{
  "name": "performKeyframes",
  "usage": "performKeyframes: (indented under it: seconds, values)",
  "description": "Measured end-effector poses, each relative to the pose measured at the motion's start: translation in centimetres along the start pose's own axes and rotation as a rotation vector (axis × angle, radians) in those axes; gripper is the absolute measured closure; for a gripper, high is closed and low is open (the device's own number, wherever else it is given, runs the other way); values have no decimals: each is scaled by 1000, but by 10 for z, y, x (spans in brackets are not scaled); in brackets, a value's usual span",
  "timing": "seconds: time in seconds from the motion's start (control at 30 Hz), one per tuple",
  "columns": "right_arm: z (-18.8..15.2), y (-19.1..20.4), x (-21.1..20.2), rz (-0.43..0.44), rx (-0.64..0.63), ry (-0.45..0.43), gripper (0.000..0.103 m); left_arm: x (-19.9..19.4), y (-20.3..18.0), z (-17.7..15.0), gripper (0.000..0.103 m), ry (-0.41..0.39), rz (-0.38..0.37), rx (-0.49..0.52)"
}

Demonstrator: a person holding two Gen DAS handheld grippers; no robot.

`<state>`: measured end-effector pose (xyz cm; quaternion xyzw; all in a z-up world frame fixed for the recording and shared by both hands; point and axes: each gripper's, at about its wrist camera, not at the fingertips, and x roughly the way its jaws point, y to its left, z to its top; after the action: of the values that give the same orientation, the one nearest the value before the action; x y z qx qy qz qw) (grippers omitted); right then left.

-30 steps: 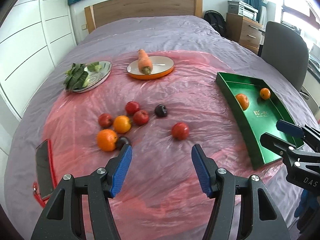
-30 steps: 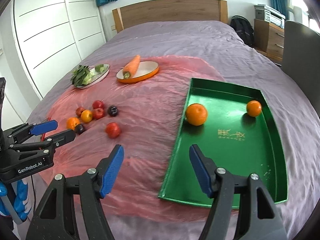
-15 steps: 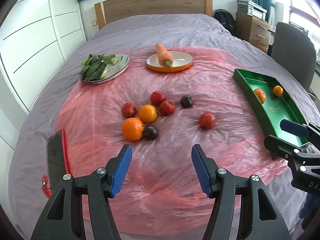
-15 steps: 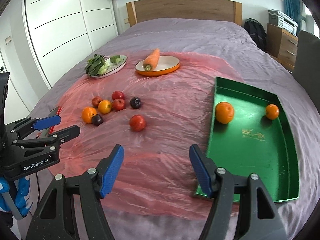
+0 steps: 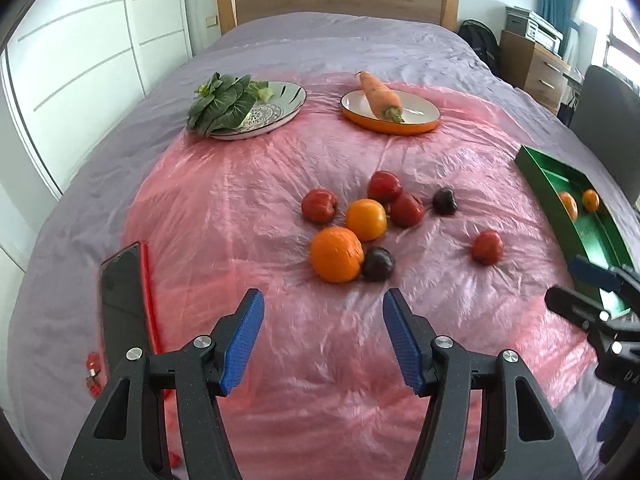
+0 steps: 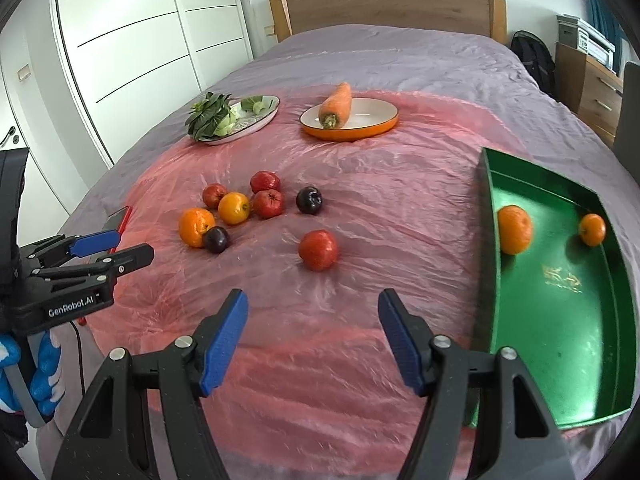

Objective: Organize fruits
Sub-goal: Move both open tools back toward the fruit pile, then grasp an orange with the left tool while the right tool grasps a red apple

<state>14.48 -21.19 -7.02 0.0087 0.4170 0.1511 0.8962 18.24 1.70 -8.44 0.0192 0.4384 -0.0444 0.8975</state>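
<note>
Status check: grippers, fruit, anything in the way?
Left gripper and right gripper open, empty. Two oranges in green tray; loose fruit cluster on red sheet. Nothing in the way.

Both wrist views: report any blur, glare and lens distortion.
Left wrist view: fisheye bends the wardrobe, dark corners, slight smear on the pink plastic sheet. Right wrist view: same curving, glare on the green tray, the sheet near the right tool soft, the fruit fairly sharp.

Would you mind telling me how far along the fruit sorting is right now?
Done: two oranges lie in the green tray. In hand: nothing; the left tool and right tool are both open and empty. Left: eight fruits on the pink sheet, among them the lone red one.
</note>
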Motion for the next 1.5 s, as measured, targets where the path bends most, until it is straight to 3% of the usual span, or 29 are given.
performKeyframes:
  seconds: [0.3, 0.63, 0.67, 0.7, 0.73, 1.1, 1.17, 1.2, 1.23, 1.27, 1.5]
  values:
    - [15, 5, 29, 32, -17, 13, 0, 41, 7, 29, 47, 30, -44, -36]
    - [30, -2, 59, 36, 3, 20, 0, 73, 6, 29, 47, 66, -70, -63]
    - [30, -3, 61, 41, 7, 21, 2, 74, 7, 30, 47, 64, -74, -64]
    - [31, -3, 65, 49, 12, 27, 13, 75, 7, 30, 47, 63, -78, -65]
    - [31, -4, 67, 51, 14, 30, 15, 76, 8, 30, 47, 64, -85, -69]
    - [24, -9, 90, 35, 23, 59, 17, 85, 13, 27, 47, 64, -145, -111]
    - [23, -9, 92, 32, 19, 60, 37, 85, 12, 25, 49, 57, -148, -101]
    - [23, -11, 93, 34, 24, 60, 42, 85, 12, 24, 56, 55, -155, -98]
    - [23, -12, 95, 37, 27, 63, 43, 85, 11, 23, 64, 52, -171, -96]
    - [22, -13, 95, 42, 30, 65, 43, 84, 10, 23, 66, 50, -179, -96]
    - [23, -18, 90, 72, 58, 48, 43, 70, 12, 23, 68, 22, -171, -97]
